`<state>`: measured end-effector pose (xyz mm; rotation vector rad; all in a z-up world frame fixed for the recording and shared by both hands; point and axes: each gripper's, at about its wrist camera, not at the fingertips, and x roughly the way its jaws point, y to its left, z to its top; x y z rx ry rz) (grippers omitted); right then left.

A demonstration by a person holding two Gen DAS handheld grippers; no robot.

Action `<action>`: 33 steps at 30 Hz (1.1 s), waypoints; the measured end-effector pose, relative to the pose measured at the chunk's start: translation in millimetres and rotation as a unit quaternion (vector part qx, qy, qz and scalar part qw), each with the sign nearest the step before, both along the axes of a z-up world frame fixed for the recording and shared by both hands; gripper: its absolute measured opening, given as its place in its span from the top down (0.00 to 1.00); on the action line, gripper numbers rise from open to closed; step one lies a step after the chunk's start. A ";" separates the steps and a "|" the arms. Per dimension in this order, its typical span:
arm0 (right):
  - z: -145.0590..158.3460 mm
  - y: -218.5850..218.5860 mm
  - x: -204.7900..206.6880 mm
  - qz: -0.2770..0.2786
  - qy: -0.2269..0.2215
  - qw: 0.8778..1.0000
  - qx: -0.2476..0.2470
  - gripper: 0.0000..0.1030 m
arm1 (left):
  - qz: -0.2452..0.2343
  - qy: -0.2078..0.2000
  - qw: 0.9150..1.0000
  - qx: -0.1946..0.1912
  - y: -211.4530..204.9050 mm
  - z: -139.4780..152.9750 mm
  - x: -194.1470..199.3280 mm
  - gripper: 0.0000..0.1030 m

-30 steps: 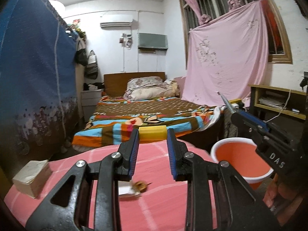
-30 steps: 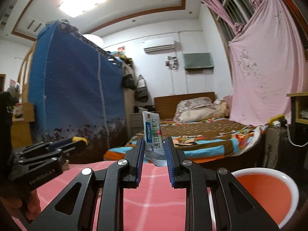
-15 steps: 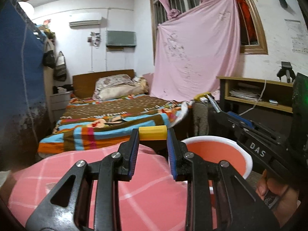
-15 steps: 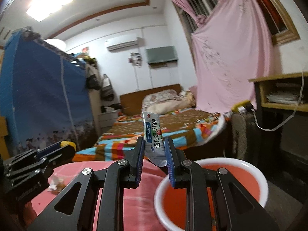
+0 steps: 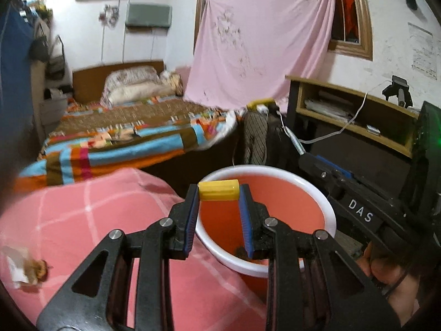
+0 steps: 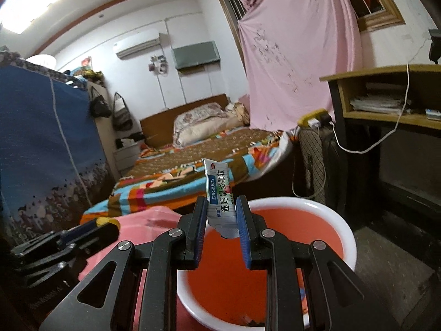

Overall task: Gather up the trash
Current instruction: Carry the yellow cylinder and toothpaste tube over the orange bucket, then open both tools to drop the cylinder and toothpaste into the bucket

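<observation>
The landmark is the round orange plastic bin with a white rim point(image 5: 328, 207) point(image 6: 347, 237), standing just beside the edge of the desk covered in a pink checked cloth point(image 5: 91, 212) point(image 6: 143, 218). The left hand-held gripper point(image 5: 219, 193) is clenched on a small yellow rectangular block point(image 5: 218, 189), which spans the gap between its blue-padded fingertips point(image 5: 193, 209) and hangs over the near-left part of the bin's mouth. The right hand-held gripper point(image 6: 221, 215) is clenched on a white and blue printed sachet point(image 6: 220, 195), pinched near its lower end so that most of it stands upright above the fingers, over the left half of the bin. In the left wrist view the right hand-held gripper point(image 5: 299, 149) reaches in from the right of the bin, its black body marked with white letters, with the person's hand point(image 5: 386, 273) behind it at the lower right. In the right wrist view the left hand-held gripper point(image 6: 110, 224) shows to the left of the bin, above the cloth. Some dark scraps point(image 5: 239, 251) lie at the bottom of the bin. Well to the left of the bin, a crumpled white paper with brown scraps point(image 5: 24, 267) lies on the desk. Beyond the bin is a bed with a striped colourful blanket point(image 5: 124, 143) point(image 6: 179, 182).
</observation>
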<state>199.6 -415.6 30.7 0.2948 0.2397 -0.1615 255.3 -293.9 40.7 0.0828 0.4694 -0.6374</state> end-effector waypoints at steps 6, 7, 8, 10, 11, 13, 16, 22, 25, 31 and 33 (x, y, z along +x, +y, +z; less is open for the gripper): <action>-6.2 -8.1 2.6 -0.006 0.022 1.000 0.009 0.80 | -0.012 0.066 0.998 -0.006 -11.8 -13.4 15.6 0.90; -7.1 -9.0 3.0 -0.007 0.025 1.000 0.010 0.80 | -0.013 0.074 0.997 -0.007 -13.8 -15.0 17.3 0.90; -7.8 -9.0 3.8 -0.008 0.027 1.000 0.010 0.80 | -0.015 0.084 0.996 -0.006 -15.8 -17.2 19.7 0.90; -9.2 -11.3 4.7 -0.009 0.031 0.999 0.012 0.80 | -0.016 0.100 0.995 -0.006 -18.0 -21.0 23.2 0.90; -9.5 -11.4 5.2 -0.010 0.034 0.999 0.013 0.80 | -0.015 0.109 0.994 -0.006 -18.1 -23.3 25.4 0.90; -10.8 -11.6 5.8 -0.011 0.039 0.999 0.015 0.80 | -0.012 0.124 0.992 -0.007 -18.6 -25.9 28.7 0.90; -11.4 -12.7 7.6 -0.011 0.043 0.999 0.015 0.80 | -0.009 0.137 0.991 -0.012 -18.1 -28.5 31.4 0.90; -11.8 -11.1 9.4 -0.014 0.051 0.998 0.017 0.80 | -0.009 0.159 0.987 -0.023 -16.6 -30.5 37.0 0.85; -12.6 -11.9 9.3 -0.018 0.053 0.998 0.016 0.80 | -0.009 0.163 0.986 -0.028 -14.6 -30.4 38.2 0.83; -13.7 -12.6 10.1 -0.022 0.056 0.998 0.018 0.80 | 0.005 0.153 0.987 -0.038 -7.1 -25.4 37.3 0.78; -13.3 -11.8 11.0 -0.023 0.057 0.998 0.017 0.77 | 0.016 0.144 0.989 -0.042 -1.5 -22.2 36.5 0.75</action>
